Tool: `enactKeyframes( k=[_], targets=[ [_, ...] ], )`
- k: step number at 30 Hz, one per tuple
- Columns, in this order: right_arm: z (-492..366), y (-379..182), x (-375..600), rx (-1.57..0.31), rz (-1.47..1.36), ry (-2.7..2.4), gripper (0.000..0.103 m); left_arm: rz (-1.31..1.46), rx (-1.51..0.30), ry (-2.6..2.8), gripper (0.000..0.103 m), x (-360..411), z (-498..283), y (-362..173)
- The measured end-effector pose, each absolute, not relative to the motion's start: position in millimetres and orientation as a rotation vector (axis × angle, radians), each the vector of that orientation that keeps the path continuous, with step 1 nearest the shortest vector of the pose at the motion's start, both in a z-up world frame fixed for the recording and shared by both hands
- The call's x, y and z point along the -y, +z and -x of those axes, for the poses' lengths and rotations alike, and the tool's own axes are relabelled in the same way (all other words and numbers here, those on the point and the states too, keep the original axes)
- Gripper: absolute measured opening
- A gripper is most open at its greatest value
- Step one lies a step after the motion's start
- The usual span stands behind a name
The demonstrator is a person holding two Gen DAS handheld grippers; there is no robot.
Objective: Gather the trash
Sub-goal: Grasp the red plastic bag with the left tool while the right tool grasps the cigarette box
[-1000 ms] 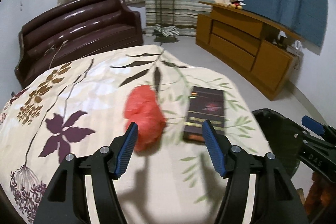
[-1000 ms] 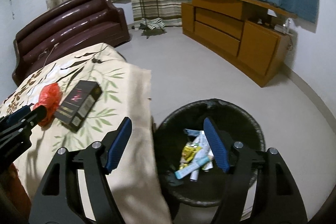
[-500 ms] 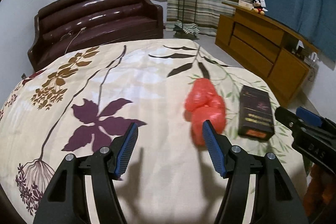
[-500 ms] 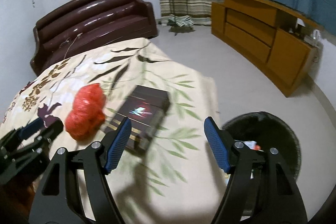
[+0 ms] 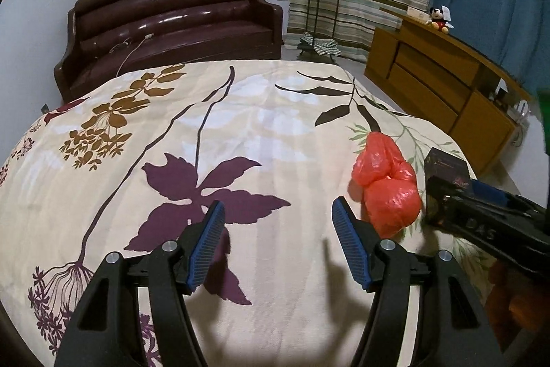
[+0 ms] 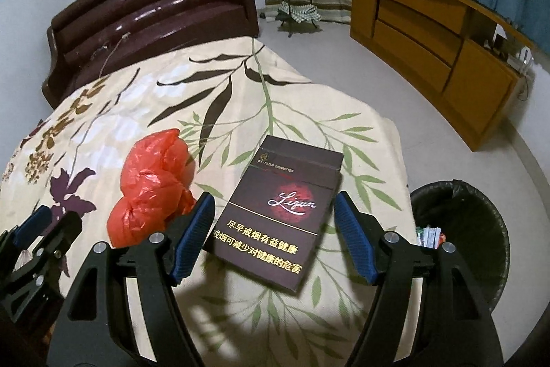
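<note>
Right gripper (image 6: 273, 219) agape over cigarette box (image 6: 278, 212) near bedspread edge (image 6: 395, 140)

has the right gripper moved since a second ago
Yes. The right gripper swung left from over the bin to over the dark box on the bed.

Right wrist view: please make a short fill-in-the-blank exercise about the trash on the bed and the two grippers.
1. The dark cigarette box lies between the open jaws of the ____ gripper.
2. The crumpled plastic bag beside the box is ____ in colour.
3. The black bin stands on the ____, beside the bed.
4. The left gripper holds ____.

Missing words: right; red; floor; nothing
</note>
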State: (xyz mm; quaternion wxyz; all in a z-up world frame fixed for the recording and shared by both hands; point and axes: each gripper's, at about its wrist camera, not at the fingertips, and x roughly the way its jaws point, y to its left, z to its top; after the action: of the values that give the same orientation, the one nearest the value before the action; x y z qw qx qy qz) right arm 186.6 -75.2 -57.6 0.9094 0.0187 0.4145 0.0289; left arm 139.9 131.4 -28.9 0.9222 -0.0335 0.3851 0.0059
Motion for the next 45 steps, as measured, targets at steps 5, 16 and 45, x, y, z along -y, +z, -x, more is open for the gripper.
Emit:
enactKeyframes(
  k=[5, 16, 45],
  targets=[
    [-185, -61, 76, -0.861, -0.017, 0.05, 0.07, 0.067, -0.781, -0.024, 0.064, -123, -140, -26],
    [-173, -60, 85, -0.84, 0.041, 0.077, 0.06, 0.038, -0.764, -0.081, 0.069, -98, -147, -18],
    [-164, -63, 103, -0.825, 0.023, 0.117, 0.06, 0.028, -0.858, -0.171, 0.062, -66, -192, -43]
  ],
)
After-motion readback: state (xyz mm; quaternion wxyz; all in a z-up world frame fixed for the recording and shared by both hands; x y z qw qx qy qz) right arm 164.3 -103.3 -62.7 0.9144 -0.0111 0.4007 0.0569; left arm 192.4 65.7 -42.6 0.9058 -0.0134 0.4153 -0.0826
